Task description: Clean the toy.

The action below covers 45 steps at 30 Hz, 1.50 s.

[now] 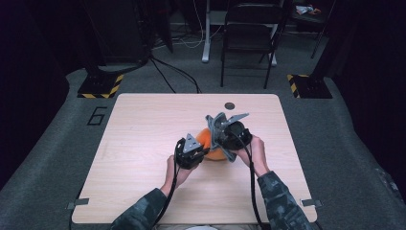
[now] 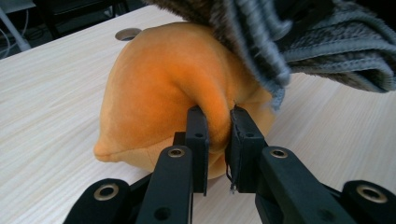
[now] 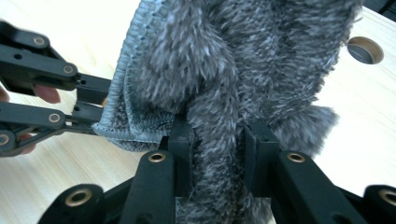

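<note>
orange plush [image 2: 159, 102] on table [image 1: 143, 143], fold pinched by left gripper [image 2: 218, 140]; right gripper [image 3: 218, 154] clamped on grey fuzzy cloth [image 3: 224, 70] draped over it.

From above the person's side, the high view looks forward and down over the whole table [image 1: 143, 120] to the chair [image 1: 249, 28] and floor at the far end. The left gripper view rides low and very near, looking along its jaws at the orange plush [image 2: 163, 93]. The right gripper view sits just as close against the grey cloth [image 3: 224, 84] (both also catch the table's round hole [image 3: 365, 50]).
</note>
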Each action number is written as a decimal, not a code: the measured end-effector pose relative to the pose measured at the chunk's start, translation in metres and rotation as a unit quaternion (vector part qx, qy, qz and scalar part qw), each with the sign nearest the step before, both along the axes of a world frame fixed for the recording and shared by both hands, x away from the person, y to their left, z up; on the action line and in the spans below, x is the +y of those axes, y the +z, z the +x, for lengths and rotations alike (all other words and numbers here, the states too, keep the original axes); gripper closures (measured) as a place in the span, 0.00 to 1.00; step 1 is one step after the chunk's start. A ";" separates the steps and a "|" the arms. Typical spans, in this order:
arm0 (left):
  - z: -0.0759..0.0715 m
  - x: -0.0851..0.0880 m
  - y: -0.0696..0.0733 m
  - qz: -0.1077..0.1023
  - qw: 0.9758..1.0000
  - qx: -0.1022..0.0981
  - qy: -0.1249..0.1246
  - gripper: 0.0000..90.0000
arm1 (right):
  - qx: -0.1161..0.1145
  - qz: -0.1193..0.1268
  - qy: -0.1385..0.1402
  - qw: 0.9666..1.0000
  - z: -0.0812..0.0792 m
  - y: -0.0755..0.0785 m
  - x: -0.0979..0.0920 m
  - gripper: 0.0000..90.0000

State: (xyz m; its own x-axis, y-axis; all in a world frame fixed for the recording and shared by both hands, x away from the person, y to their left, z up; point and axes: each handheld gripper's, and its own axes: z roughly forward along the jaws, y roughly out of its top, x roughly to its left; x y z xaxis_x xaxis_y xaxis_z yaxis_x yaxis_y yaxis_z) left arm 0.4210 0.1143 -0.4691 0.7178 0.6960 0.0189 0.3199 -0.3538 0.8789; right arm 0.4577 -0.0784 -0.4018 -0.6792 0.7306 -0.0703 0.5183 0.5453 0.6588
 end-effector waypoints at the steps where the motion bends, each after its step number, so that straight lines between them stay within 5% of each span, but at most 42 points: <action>1: 0.000 0.000 0.000 0.000 1.000 0.000 0.000 0.88 | 0.000 0.000 0.000 1.000 0.000 0.000 0.000 0.76; 7: 0.003 0.002 -0.003 -0.001 1.000 0.002 0.001 0.88 | 0.004 -0.016 -0.001 1.000 0.004 -0.005 -0.002 0.76; 19: 0.011 0.009 -0.007 -0.014 1.000 0.015 0.010 0.87 | 0.058 -0.032 -0.031 0.997 0.018 -0.023 -0.024 0.76; 29: 0.012 0.010 -0.008 -0.017 1.000 0.018 0.011 0.87 | 0.094 -0.036 -0.058 0.993 0.029 -0.043 -0.039 0.76; 36: 0.012 0.011 -0.008 -0.017 1.000 0.018 0.008 0.87 | 0.115 -0.061 -0.079 0.988 0.036 -0.062 -0.045 0.76; 40: 0.012 0.011 -0.008 -0.019 1.000 0.016 0.009 0.87 | 0.113 -0.066 -0.080 0.988 0.037 -0.061 -0.047 0.76; 45: 0.012 0.011 -0.009 -0.022 1.000 0.020 0.009 0.87 | 0.080 -0.063 -0.078 0.992 0.032 -0.043 -0.045 0.76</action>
State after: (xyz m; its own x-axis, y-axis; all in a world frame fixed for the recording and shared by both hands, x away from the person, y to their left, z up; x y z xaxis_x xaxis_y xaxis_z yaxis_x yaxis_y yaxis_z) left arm 0.4331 0.1257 -0.4777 0.7046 0.7084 -0.0403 0.3604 -0.3083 0.8804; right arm 0.4894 -0.1232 -0.4448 -0.5677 0.8203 -0.0686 0.6953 0.5225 0.4935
